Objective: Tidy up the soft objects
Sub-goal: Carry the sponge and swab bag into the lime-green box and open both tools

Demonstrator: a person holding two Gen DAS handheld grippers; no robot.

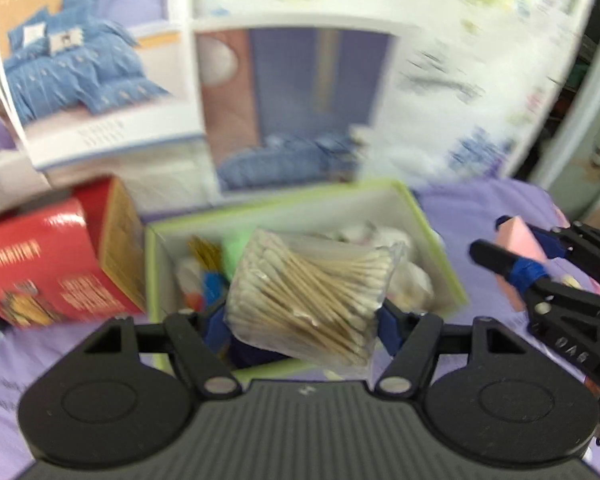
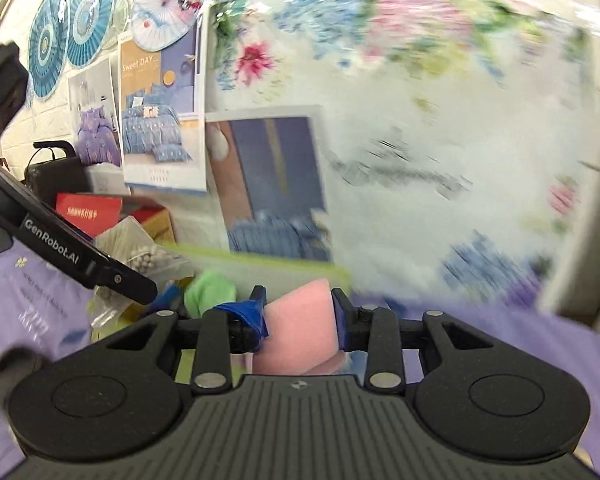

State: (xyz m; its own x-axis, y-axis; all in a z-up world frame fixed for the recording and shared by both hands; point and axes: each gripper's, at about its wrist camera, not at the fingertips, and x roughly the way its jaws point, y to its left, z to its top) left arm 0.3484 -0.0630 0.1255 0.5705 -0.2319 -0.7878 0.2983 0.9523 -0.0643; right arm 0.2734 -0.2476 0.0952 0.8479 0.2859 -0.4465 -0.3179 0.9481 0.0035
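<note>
My left gripper (image 1: 304, 320) is shut on a clear bag of cotton swabs (image 1: 312, 292) and holds it over the near edge of a green-rimmed white box (image 1: 440, 240). The box holds a green soft item (image 1: 234, 252) and several other small packs. My right gripper (image 2: 300, 316) is shut on a pink sponge (image 2: 300, 324) just right of the box; it also shows in the left wrist view (image 1: 516, 264). The box's green rim (image 2: 260, 258) and green soft item (image 2: 210, 292) lie ahead-left of the right gripper.
A red carton (image 1: 48, 264) lies left of the box. A bag of white beads (image 2: 148, 258) sits near the left gripper's body. Posters and a floral sheet cover the wall behind. A purple cloth (image 1: 480, 208) covers the table.
</note>
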